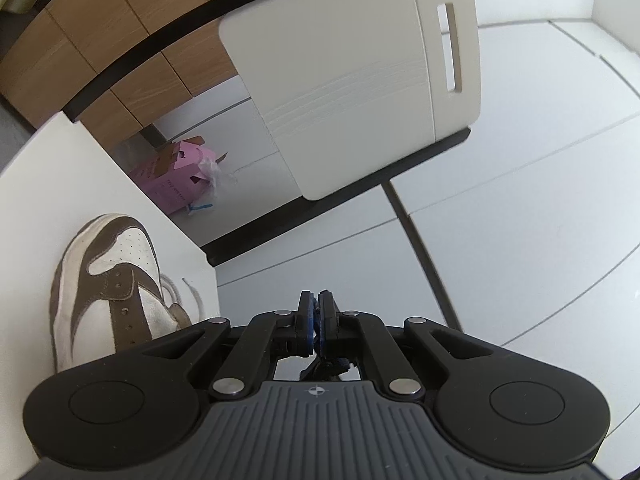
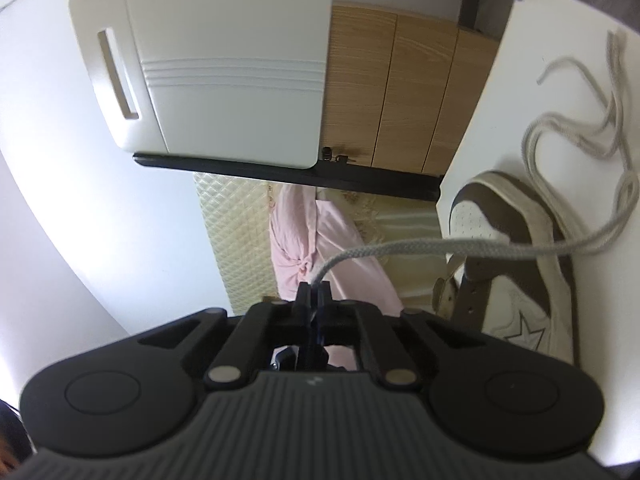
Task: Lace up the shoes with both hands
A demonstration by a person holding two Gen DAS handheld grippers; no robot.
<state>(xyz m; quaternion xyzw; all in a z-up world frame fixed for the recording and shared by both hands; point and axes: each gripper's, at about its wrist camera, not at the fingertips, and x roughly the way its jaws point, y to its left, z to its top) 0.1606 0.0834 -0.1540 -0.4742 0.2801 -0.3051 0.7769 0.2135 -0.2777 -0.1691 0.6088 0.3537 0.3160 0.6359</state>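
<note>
Our right tool (image 2: 315, 286) pinches the grey lace (image 2: 420, 249). It runs right to the shoe (image 2: 516, 264), near the white tabletop (image 2: 500, 100) edge. Our left tool (image 1: 317, 300) is clenched on nothing, over open floor (image 1: 520, 220).

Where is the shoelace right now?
In the right wrist view, the grey shoelace runs from the shut right gripper at centre, rightward across the brown and white sneaker, then loops on the white table beyond it.
</note>
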